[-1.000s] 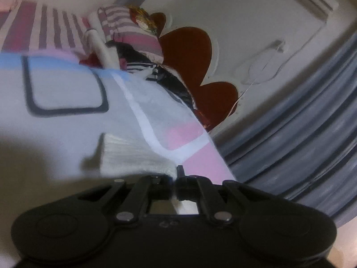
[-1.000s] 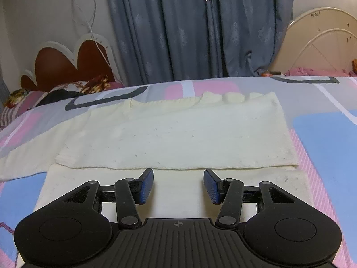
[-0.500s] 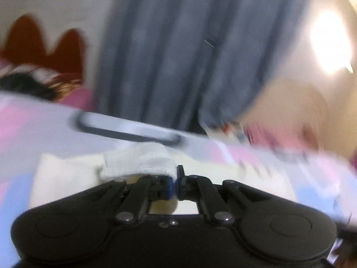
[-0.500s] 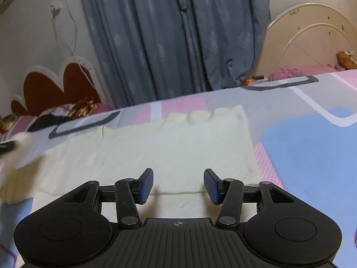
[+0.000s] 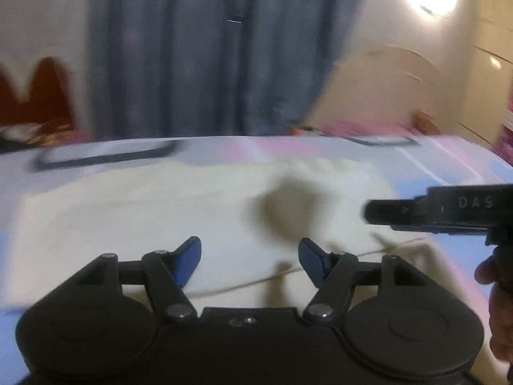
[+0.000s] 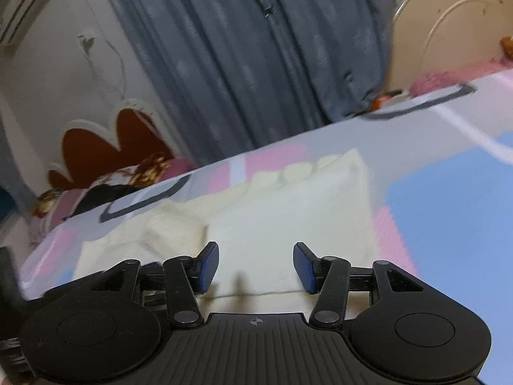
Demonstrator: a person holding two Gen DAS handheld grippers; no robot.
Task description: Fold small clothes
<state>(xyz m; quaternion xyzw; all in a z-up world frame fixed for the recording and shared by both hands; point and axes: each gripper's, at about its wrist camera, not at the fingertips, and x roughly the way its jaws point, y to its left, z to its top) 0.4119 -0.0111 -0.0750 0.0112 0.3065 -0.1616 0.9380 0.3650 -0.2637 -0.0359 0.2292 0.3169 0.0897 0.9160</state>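
Your left gripper hangs over the cream sweater, its jaws opening with nothing pinched between them, only the knit lying below the blue pads; the left wrist view is blurred. Your right gripper points down at the same sweater, jaws spread and empty; a folded edge of the knit crosses just beyond its pads. The sweater lies flat on the bed, on a cover of pink, blue and grey blocks; in the right wrist view a doubled flap sits on its left part, and small ribbed bumps line its far edge. In the left wrist view the other tool enters from the right, held by your hand, above the sweater's right end. Behind the bed hang grey-blue curtains; a red scalloped headboard stands at the left, with pillows before it; a cream curved board stands at the right.
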